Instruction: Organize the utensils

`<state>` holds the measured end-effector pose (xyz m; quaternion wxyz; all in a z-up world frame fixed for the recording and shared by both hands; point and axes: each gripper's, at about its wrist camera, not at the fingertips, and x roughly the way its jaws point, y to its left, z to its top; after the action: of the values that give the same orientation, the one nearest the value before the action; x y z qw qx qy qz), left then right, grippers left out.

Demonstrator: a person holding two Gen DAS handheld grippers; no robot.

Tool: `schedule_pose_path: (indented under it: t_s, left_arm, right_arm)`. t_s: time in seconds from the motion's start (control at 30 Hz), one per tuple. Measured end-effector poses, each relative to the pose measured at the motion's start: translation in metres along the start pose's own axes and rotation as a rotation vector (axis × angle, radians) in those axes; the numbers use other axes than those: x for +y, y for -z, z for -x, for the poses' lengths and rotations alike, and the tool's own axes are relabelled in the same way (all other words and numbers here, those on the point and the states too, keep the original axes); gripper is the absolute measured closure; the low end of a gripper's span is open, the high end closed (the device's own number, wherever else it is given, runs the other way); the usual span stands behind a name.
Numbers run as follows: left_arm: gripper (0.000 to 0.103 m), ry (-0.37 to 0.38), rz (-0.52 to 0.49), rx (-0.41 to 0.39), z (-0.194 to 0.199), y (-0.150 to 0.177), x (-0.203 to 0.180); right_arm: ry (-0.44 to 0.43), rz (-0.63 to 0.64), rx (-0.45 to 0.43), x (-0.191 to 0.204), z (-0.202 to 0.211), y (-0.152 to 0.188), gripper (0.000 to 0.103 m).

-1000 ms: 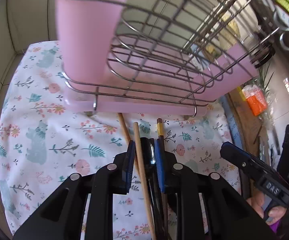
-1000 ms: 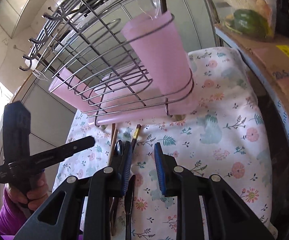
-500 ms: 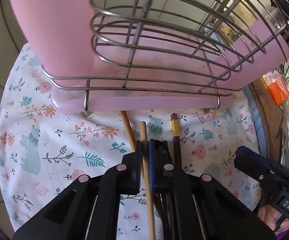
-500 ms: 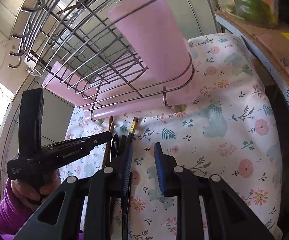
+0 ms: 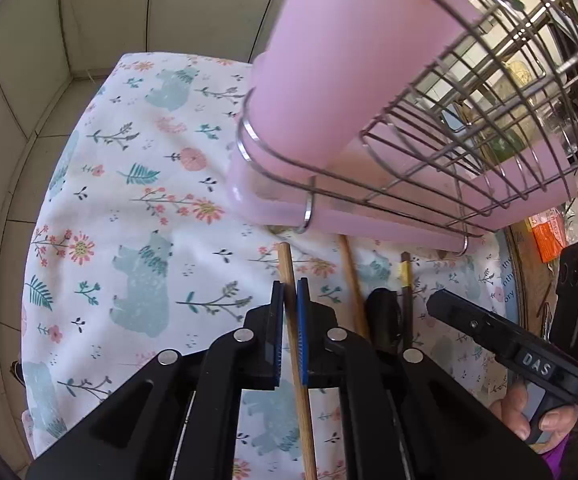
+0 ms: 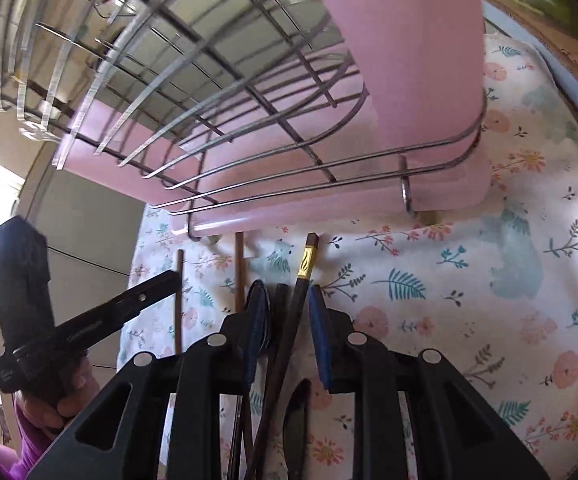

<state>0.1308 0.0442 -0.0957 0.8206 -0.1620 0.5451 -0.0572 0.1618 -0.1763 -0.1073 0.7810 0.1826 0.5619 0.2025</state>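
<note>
1. The step in hand appears to be picking utensils up off the floral cloth [image 5: 137, 208], one per gripper, for the pink utensil cup [image 5: 341, 80] that stands in the corner of the wire dish rack [image 5: 469, 152].
2. The left gripper [image 5: 290, 312] has its blue pads narrowed onto a light wooden chopstick [image 5: 285, 264]; the stick runs between the pads and its blunt end pokes out ahead toward the rack's pink drip tray [image 5: 369, 224]. Whether it is lifted clear of the cloth cannot be told.
3. A second light wooden chopstick [image 5: 351, 276], a black spoon [image 5: 383, 312] and a dark chopstick with a yellow band [image 5: 405, 276] lie just to the right of it on the cloth, near the tray's front edge.
4. The right gripper [image 6: 285, 332] stands fairly wide around that dark banded chopstick [image 6: 303, 280]; the pads are not visibly pressing it, and the dark spoon [image 6: 258, 300] lies between them too, close to the left pad.
5. Judged from this, the right gripper needs to close on the dark chopstick alone, perhaps shifting slightly to leave the spoon out.
6. The left gripper then needs to raise its stick, tip it upright and bring it over the cup's mouth, which lies above both views.
7. The rack's wires crowd the cup, so the approach probably has to come from above.
</note>
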Motion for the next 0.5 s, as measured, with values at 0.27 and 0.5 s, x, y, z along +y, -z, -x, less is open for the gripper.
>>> schedule_pose_path:
  t_s: [0.27,0.5]
  left_arm:
    - [0.097,0.015,-0.001,0.041,-0.015,0.000,0.007]
    - [0.096,0.018,0.001,0.068,-0.017,-0.001,0.012]
  right_arm:
    - [0.058,-0.070,0.048,-0.004,-0.026,-0.011,0.081]
    - [0.054,-0.090,0.019,-0.008,-0.029,-0.010,0.095]
